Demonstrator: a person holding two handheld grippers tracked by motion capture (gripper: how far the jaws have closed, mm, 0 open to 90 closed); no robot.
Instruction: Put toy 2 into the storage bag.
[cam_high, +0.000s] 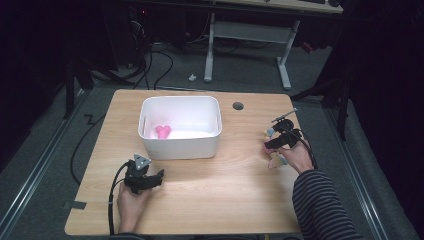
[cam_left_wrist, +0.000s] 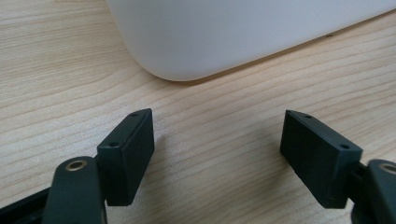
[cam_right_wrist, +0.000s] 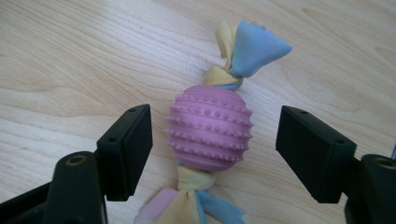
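Your table (cam_high: 210, 200) is a pale wood top with a small round hole (cam_high: 238, 106) near its far edge. On its far half, a little left of the middle, stands a white bin (cam_high: 180, 145) with rounded corners, and a pink thing (cam_high: 163, 131) lies on the bin's floor toward the left; it is too small to make out what it is.

Your left claw (cam_high: 159, 175) rests low over the near left part of the table, just in front of the bin's near left corner. In the left gripper view its jaws stand wide apart with bare wood between them, so it is released and grips nothing.

Your right claw (cam_right_wrist: 212, 149) is at the right side of the table, well apart from the bin. Its jaws are spread on either side of a toy ball (cam_right_wrist: 209, 133), pink with rows of bumps and knotted cloth strips in blue, yellow and pink at both ends. The ball lies on the table between the jaws, and neither jaw touches it.
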